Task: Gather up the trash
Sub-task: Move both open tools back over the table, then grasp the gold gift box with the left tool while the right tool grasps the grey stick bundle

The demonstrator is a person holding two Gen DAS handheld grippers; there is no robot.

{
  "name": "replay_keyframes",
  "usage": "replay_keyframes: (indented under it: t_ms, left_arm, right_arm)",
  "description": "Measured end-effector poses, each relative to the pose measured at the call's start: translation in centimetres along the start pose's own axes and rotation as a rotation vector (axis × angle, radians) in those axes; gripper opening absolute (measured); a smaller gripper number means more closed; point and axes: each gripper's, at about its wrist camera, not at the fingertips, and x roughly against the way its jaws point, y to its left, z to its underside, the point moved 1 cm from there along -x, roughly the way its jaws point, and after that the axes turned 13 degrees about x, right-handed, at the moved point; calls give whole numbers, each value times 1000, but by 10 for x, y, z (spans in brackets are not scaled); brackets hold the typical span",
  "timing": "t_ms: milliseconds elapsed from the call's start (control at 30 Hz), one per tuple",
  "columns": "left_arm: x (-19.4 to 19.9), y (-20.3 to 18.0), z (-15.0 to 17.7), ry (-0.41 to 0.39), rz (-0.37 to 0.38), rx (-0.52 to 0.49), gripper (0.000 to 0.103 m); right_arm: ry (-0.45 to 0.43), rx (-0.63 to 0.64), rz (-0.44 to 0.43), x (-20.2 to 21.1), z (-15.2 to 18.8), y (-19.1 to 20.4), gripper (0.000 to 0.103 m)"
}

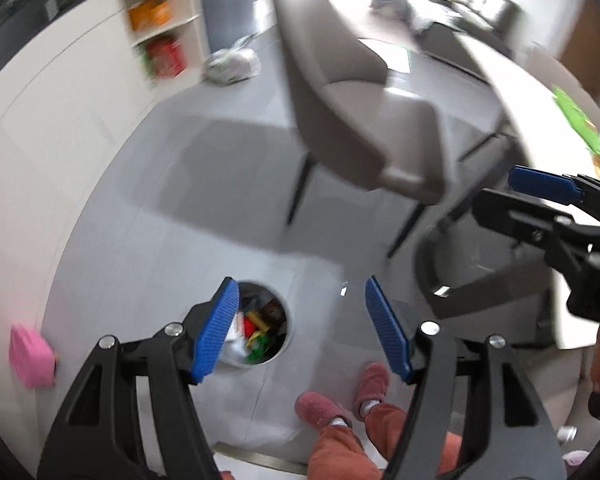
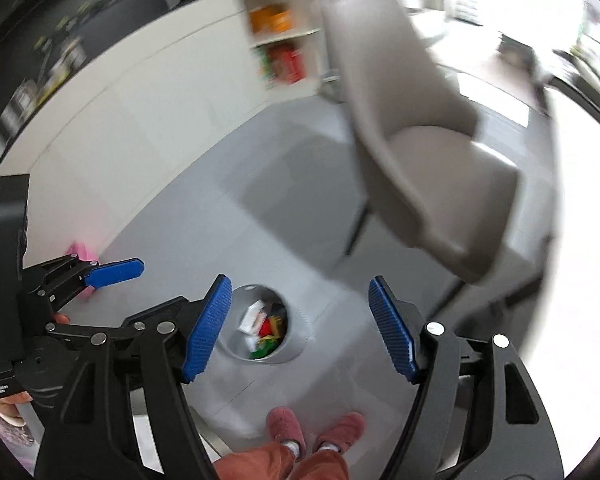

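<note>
- The left tool (image 1: pixel 300 328) is hanging high over the grey floor (image 1: pixel 180 220), its blue pads standing apart with nothing between them.
- The right tool (image 2: pixel 300 328) is pointing down likewise, pads wide apart and gripping nothing.
- The round trash bin (image 2: pixel 260 326) is sitting on the floor below both tools, holding red, green, yellow and white wrappers.
- A beige chair (image 2: pixel 412 140) is standing beyond the bin.
- The person's pink slippers (image 1: pixel 340 396) are standing just beside the bin.
- A pink object (image 1: pixel 30 356) is lying against the white cabinet (image 1: pixel 52 120).
</note>
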Motion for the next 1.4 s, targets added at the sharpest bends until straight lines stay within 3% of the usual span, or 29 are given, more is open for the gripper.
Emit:
replay_keyframes:
  t_ms: [333,533,700,967,1400]
  left_arm:
    - [32,-202,-2,-36,202,-327,66]
    - [43,-325,16,-37,307,-407,66]
    - [38,-411,30,-26,369,-469,66]
    - [19,-530,28,8,437,-578,66]
    - [-64,-673,-29,53,481,-678,66]
  right_arm:
    - [-60,-261,307,167,101,-145,69]
    - [-69,-369,435,245,172,-226,69]
    - [-85,-443,521,286,218,-284,69]
    - [-97,-550,601,311,250,-361,69]
    - [-68,-673,717,297,265,-529,68]
